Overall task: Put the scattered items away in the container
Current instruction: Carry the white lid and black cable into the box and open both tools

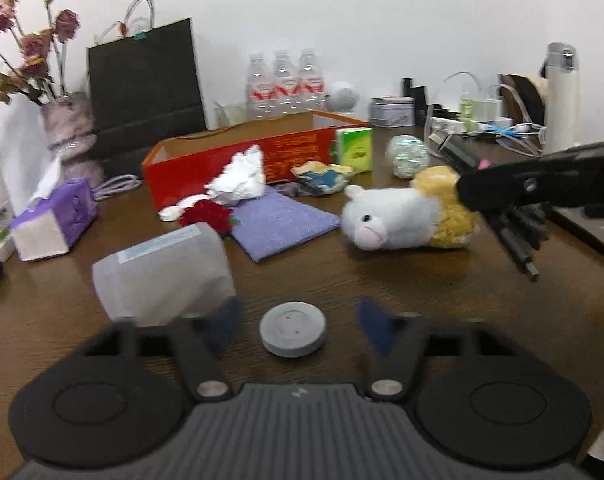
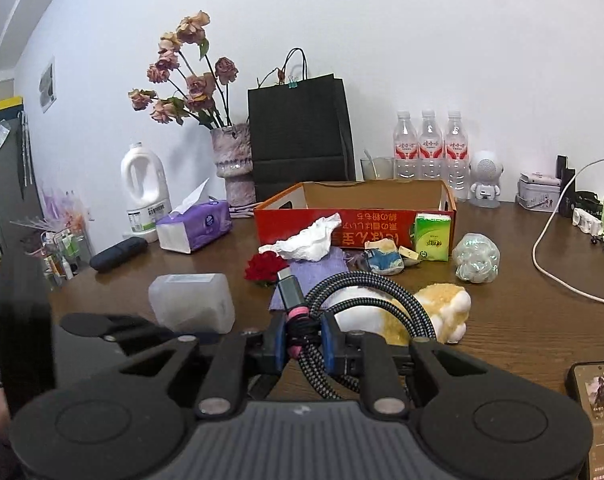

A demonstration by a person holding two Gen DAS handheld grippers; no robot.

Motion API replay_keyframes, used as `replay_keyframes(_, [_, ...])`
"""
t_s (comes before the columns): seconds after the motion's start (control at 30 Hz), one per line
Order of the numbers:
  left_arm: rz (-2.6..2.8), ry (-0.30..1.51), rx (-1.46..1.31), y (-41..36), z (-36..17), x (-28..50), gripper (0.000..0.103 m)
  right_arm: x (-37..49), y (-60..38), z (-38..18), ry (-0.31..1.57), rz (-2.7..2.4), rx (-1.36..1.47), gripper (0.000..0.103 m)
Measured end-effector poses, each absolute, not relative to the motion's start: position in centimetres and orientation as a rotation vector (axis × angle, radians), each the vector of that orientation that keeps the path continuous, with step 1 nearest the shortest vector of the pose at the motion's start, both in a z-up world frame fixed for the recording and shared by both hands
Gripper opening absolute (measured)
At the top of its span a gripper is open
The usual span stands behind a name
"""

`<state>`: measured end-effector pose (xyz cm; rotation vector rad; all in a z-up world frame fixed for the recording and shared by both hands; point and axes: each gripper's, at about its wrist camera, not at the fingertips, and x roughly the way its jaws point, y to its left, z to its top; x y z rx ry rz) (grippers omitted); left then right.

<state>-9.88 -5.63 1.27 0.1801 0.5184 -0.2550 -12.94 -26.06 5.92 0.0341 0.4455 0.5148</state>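
The left tongs point(image 1: 298, 326) are standing open above the desk point(image 1: 342, 280), with nothing pressed between the blue pads. A grey round puck point(image 1: 293, 334) is lying flat on the desk directly between the two fingertips, apart from both. A translucent plastic box point(image 1: 162, 272) is resting at 10 o'clock from these tongs, just beside the left fingertip. A plush toy point(image 1: 402, 220) is lying on its side at 1 o'clock, farther off.

The right tongs point(image 2: 305, 340) are clamping a coiled braided cable point(image 2: 366, 292), bundled with a pink tie. Its grey plug is sticking up at 11 o'clock from the pads, and the loops are arching toward 2 o'clock.

The red cardboard container point(image 2: 354, 224) is sitting at 12 o'clock from the right tongs, well apart, with its open top facing up. A crumpled tissue point(image 2: 306, 242), a red flower point(image 2: 264, 266), a purple cloth point(image 2: 326, 266) and a green packet point(image 2: 432, 238) are lying on the desk just in front of the container's near wall.
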Motion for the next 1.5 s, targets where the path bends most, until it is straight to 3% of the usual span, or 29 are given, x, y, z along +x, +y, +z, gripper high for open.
replay_keyframes(0.17, [-0.254, 0.619, 0.081, -4.8, 0.7, -8.1, 0.04, -12.8, -25.9, 5.5, 0.458, 0.525, 0.041, 0.017])
replay_keyframes(0.4, [-0.27, 0.606, 0.061, -4.9, 1.1, -8.5, 0.039, -12.8, -26.0, 5.9, 0.439, 0.518, 0.046, 0.017])
replay_keyframes(0.6, [-0.341, 0.416, -0.022, -2.6, 9.4, -7.2, 0.039, -10.6, -26.6, 9.2, 0.392, 0.574, 0.072, 0.017])
replay_keyframes(0.73, [-0.271, 0.316, -0.001, -1.5, 14.6, 0.4, 0.039, -4.6, -26.2, 13.9, 0.327, 0.571, 0.022, 0.017])
replay_keyframes(0.87, [-0.21, 0.376, -0.028, -1.5, 16.9, 11.6, 0.039, 5.4, -24.8, 17.3, 0.37, 0.56, -0.012, 0.017])
replay_keyframes(1.0, [-0.157, 0.475, 0.021, -2.6, 15.2, 22.0, 0.04, 16.9, -22.1, 17.9, 0.51, 0.594, -0.054, 0.017])
replay_keyframes(1.13, [-0.049, 0.622, 0.107, -3.2, 10.7, 30.1, 0.04, 27.1, -19.9, 14.9, 0.685, 0.558, -0.07, 0.017])
replay_keyframes(1.5, [-0.075, 0.798, 0.135, -1.6, 5.9, 35.3, 0.041, 37.1, -16.6, 4.9, 0.917, 0.442, -0.225, 0.018])
